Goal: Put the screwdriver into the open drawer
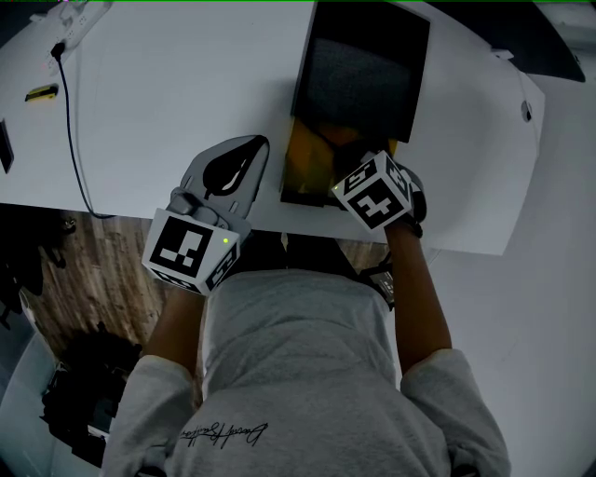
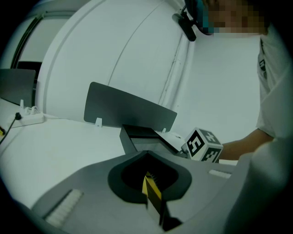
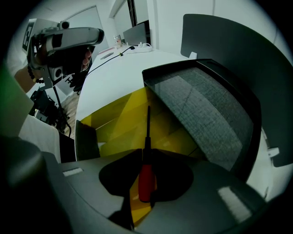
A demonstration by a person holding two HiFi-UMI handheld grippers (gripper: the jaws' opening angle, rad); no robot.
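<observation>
In the right gripper view a screwdriver (image 3: 145,180) with a red handle and a dark shaft sits between my right gripper's (image 3: 146,153) jaws, which are shut on the handle. Its shaft points down into the open yellow drawer (image 3: 119,123). From the head view the drawer (image 1: 305,166) sticks out of a black unit (image 1: 363,74) towards the table's front edge, and my right gripper (image 1: 358,168) hangs over it, tips hidden under its marker cube. My left gripper (image 1: 253,149) rests on the white table (image 1: 168,93) left of the drawer, shut on nothing (image 2: 147,155).
A black cable (image 1: 73,121) runs across the table's left side to a white power strip (image 1: 84,14). A small yellow object (image 1: 42,92) lies at the far left. A grey panel (image 2: 128,109) stands behind the unit. The table's front edge is close to my body.
</observation>
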